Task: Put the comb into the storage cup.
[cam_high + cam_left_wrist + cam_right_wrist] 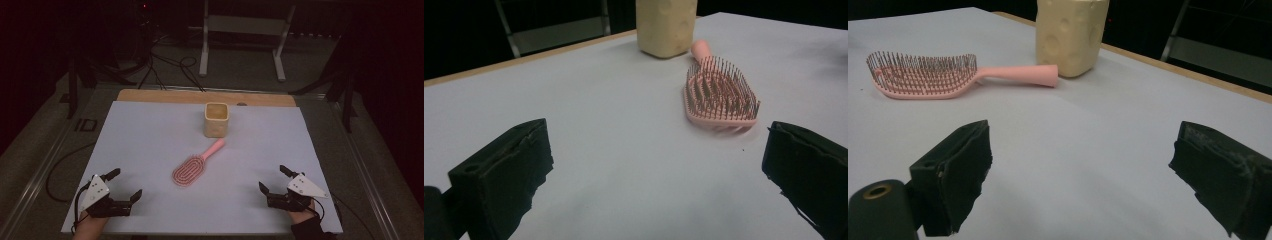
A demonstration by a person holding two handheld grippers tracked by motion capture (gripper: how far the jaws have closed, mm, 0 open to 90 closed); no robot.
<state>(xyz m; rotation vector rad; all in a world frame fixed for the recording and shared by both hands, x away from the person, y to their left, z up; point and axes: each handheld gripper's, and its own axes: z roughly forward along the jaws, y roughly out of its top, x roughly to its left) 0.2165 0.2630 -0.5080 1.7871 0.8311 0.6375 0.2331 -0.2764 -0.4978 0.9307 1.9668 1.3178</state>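
A pink hairbrush (195, 165) lies bristles up in the middle of the white table sheet (150, 145), its handle pointing toward a cream square cup (216, 119) that stands upright just behind it. My left gripper (126, 184) rests near the front left corner, jaws wide open and empty. My right gripper (273, 179) rests near the front right, also open and empty. In the left gripper view the hairbrush (719, 95) and cup (666, 25) lie ahead to the right. In the right gripper view the hairbrush (938, 75) and cup (1071, 35) lie ahead to the left.
A wooden strip (165, 96) borders the sheet's far edge. Beyond it, cables (165, 65) trail over the floor beside a metal stand (240, 45). The surroundings are dark.
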